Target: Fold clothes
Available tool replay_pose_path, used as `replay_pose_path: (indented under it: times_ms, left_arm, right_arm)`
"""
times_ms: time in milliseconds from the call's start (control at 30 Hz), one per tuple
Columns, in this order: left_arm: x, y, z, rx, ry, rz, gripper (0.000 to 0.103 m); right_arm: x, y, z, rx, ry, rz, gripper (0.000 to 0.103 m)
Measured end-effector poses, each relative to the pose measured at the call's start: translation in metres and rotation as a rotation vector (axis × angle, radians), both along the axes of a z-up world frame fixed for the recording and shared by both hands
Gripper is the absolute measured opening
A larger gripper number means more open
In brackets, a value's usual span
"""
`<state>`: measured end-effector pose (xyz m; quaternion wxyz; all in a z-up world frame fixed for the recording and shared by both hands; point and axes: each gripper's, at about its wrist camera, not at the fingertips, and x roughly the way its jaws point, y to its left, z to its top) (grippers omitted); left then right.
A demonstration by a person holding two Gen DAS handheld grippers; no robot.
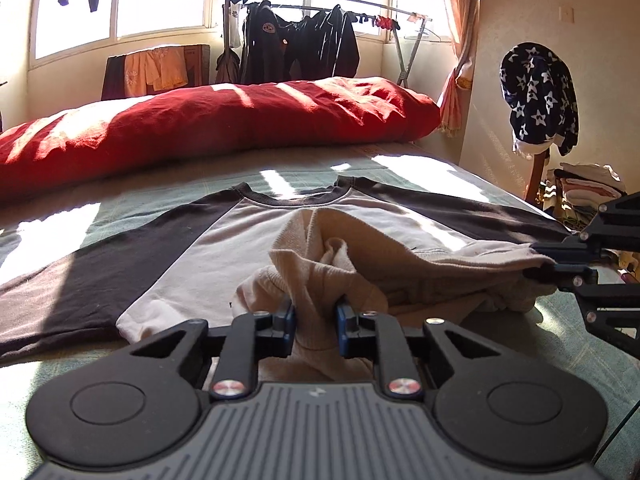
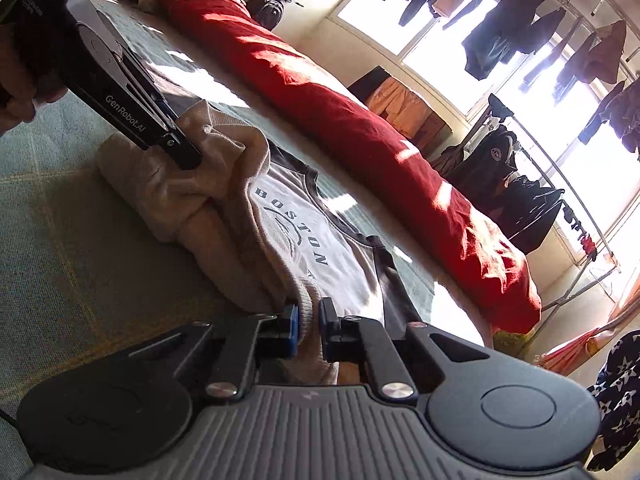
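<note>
The left gripper (image 1: 316,326) is clamped on a bunched fold of the cream and black long-sleeved sweatshirt (image 1: 224,240), its blue-padded fingers (image 1: 286,330) pinching the ribbed hem so the cloth rises in a peak between them; the right gripper (image 2: 308,330) is likewise closed on the same hem further along, the cream fabric squeezed between its pads. Holding the bottom edge at two separated points looks meant to keep it taut and straight, so it can be carried up over the chest as one even fold. The sweatshirt lies flat and face up on the pale green checked bed cover (image 1: 500,184), collar toward the far side, black sleeves spread out to either side, which leaves the body free to double over. Just beyond the collar sits a long red pillow (image 1: 224,120), near enough that the fold probably has to land short of it, and a metal clothes rack hung with dark jackets (image 1: 304,44) stands by the window behind
</note>
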<state>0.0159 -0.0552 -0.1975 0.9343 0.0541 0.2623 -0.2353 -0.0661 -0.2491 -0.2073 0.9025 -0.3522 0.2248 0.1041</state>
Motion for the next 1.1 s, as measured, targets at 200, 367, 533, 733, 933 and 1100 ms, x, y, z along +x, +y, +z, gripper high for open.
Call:
replay_pose_path:
  times_ms: [200,367,533,733,933,1100]
  left_arm:
    - [-0.035,0.013,0.03,0.06,-0.082,-0.028,0.015]
    - [-0.067,0.02,0.053,0.121,-0.141,-0.058,0.015]
    - [-0.097,0.029,0.077,0.174,-0.203,-0.074,0.008]
    - [-0.121,0.047,0.092,0.162,-0.185,-0.082,0.008]
    - [-0.135,0.044,0.059,0.167,-0.061,-0.127,0.011]
    - [-0.139,0.034,0.029,0.176,0.05,-0.151,0.013]
  right_arm:
    - [-0.028,-0.013,0.03,-0.01,-0.003,0.007,0.011]
    - [-0.05,-0.024,0.057,0.0,0.015,0.017,0.011]
    - [-0.074,-0.031,0.083,0.014,0.042,0.035,0.011]
    - [-0.101,-0.037,0.103,0.05,0.094,0.049,0.011]
    - [-0.122,-0.038,0.076,0.017,0.277,0.071,0.011]
    - [-0.129,-0.036,0.026,-0.065,0.45,0.04,0.013]
